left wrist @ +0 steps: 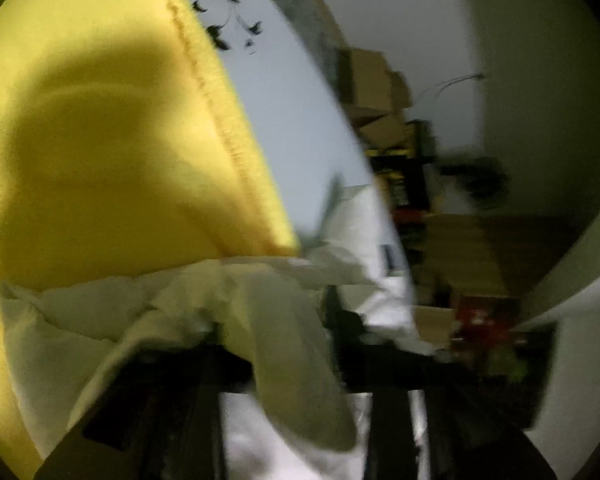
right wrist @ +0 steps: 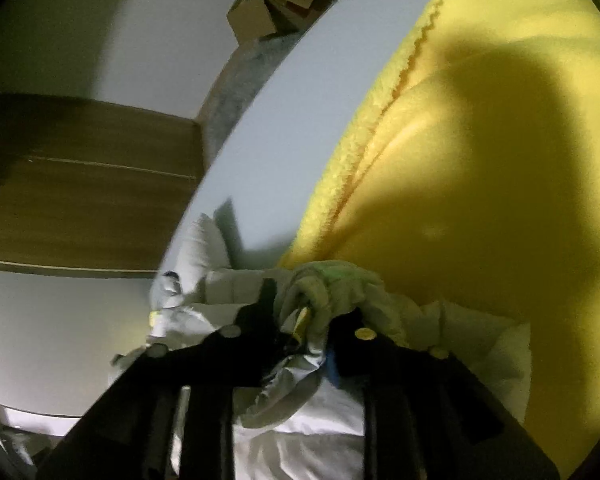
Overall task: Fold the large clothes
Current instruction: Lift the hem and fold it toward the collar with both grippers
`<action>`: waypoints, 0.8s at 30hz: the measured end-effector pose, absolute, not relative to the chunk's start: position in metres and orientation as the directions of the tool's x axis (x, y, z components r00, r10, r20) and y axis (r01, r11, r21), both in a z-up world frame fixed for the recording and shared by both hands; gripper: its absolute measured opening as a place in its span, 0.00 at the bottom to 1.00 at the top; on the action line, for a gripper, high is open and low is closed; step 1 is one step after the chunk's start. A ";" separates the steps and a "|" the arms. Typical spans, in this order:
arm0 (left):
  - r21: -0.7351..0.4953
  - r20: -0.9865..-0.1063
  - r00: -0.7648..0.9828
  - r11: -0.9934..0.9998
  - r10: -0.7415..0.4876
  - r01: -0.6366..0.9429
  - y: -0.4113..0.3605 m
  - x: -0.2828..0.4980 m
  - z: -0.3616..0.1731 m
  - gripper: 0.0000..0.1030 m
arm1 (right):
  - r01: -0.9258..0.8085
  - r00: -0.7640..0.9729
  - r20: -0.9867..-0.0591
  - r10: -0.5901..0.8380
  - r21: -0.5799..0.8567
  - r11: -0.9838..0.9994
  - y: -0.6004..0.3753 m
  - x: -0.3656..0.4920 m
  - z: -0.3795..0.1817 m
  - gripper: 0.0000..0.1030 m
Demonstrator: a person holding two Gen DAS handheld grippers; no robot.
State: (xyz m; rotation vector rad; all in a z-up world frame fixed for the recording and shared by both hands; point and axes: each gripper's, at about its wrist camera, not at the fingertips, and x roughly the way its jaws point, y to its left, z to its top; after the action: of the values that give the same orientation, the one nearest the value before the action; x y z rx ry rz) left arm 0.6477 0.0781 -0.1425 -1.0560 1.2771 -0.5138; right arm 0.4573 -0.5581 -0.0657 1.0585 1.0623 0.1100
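A white puffy garment (left wrist: pixel 188 308) lies bunched at the near edge of a yellow blanket (left wrist: pixel 100 140) spread on a pale grey table (left wrist: pixel 284 112). My left gripper (left wrist: pixel 276 320) is shut on a fold of the white garment, which drapes over and between its dark fingers (left wrist: pixel 352 320). In the right wrist view the same garment (right wrist: pixel 332 292) is bunched between my right gripper (right wrist: pixel 300 328) fingers, which are shut on it. The yellow blanket (right wrist: pixel 480 200) fills the right of that view. The fingertips are mostly hidden by cloth.
The table edge (right wrist: pixel 204 184) curves past a wooden cabinet (right wrist: pixel 84 184). Cardboard boxes (left wrist: pixel 376 92) are stacked by the wall beyond the table, with dark shelving and red items (left wrist: pixel 480 320) below. Black bird decals (left wrist: pixel 228 12) mark the tabletop.
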 end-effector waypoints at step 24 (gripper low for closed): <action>-0.049 -0.782 0.623 0.998 -0.016 -0.036 -0.121 0.557 -0.066 0.98 | 0.154 0.620 -0.784 0.025 0.153 0.976 -0.311 0.410 0.064 0.15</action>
State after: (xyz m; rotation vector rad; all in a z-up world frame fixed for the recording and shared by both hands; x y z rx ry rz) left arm 0.5566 -0.1209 -0.0655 -0.0612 0.8984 0.0114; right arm 0.4098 -0.3113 0.0637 0.2142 0.9009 -0.0745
